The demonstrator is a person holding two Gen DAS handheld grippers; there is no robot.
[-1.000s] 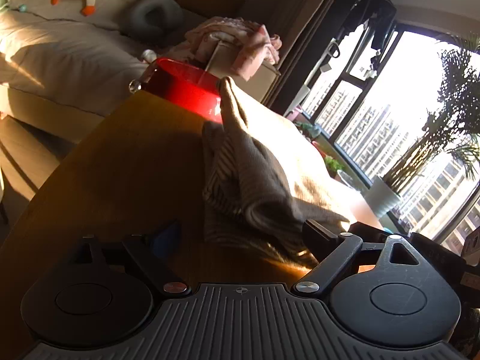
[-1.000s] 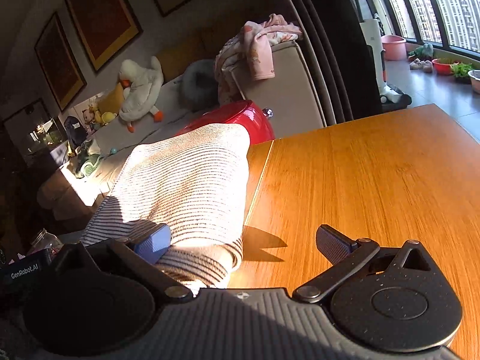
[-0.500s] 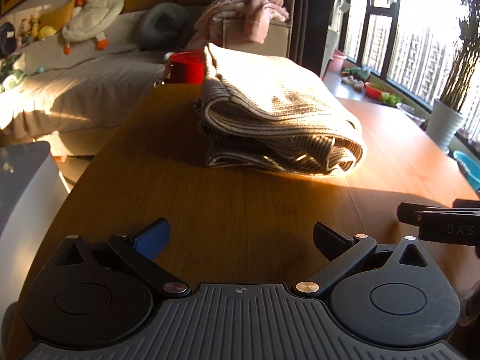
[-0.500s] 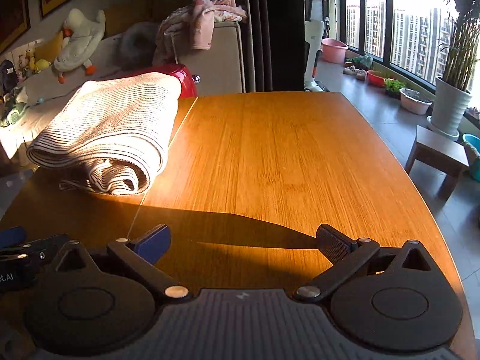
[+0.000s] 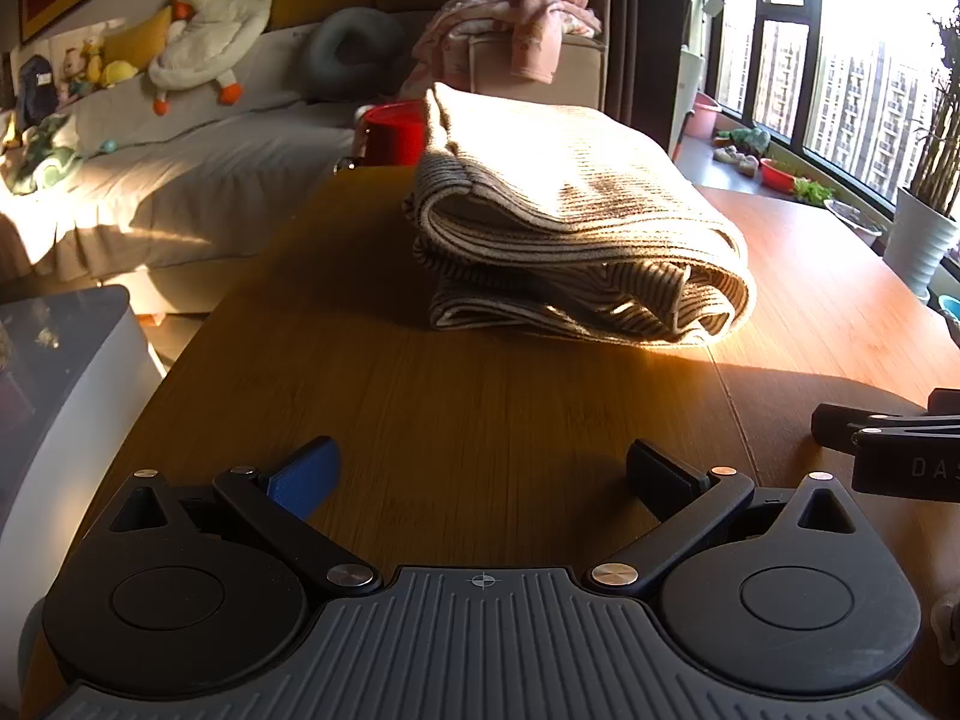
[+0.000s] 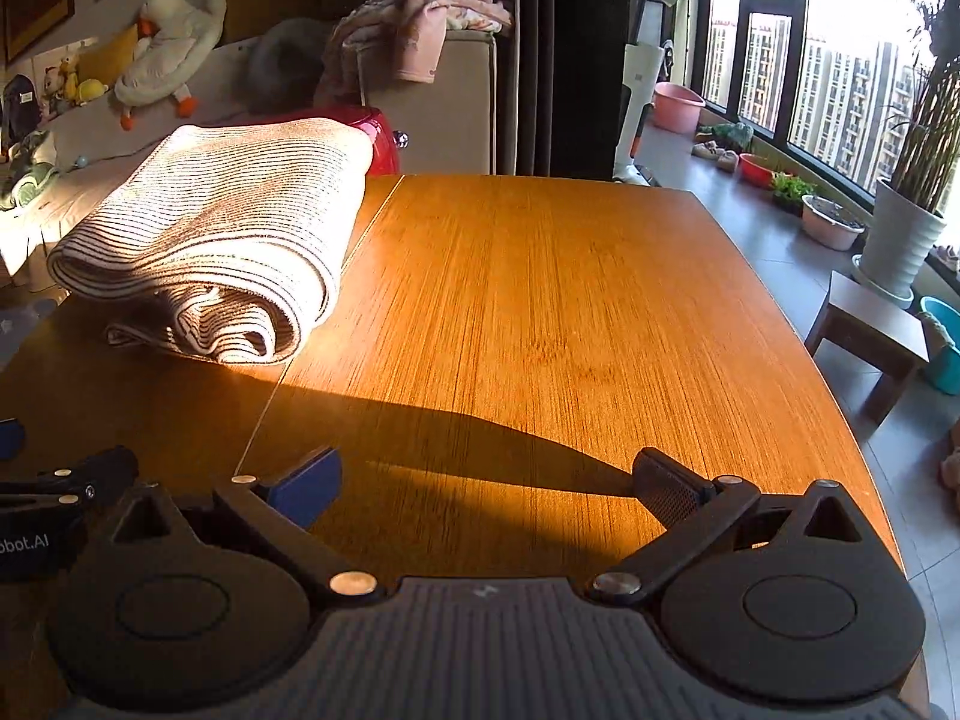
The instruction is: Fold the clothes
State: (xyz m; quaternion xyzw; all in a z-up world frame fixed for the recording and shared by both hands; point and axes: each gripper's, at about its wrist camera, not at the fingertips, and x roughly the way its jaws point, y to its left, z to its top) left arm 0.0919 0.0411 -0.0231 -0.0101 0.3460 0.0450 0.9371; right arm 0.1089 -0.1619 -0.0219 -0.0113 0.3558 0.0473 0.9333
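A striped beige garment [image 5: 570, 228] lies folded in a thick bundle on the wooden table [image 5: 480, 408]; in the right wrist view it [image 6: 222, 228] sits at the table's left side. My left gripper [image 5: 480, 471] is open and empty, pulled back from the bundle near the table's front edge. My right gripper [image 6: 486, 480] is open and empty, level with it over bare table to the right of the garment. Each gripper shows at the edge of the other's view, the right one [image 5: 888, 450] and the left one [image 6: 60, 486].
A red pot [image 5: 396, 132] stands behind the garment at the table's far edge. A sofa [image 5: 180, 180] with plush toys lies beyond on the left. A small stool [image 6: 870, 324], plant pots and windows are to the right of the table.
Both grippers have let go of the garment and drawn back toward the table's front edge. The garment now rests folded on the table; the last half second shows little further motion.
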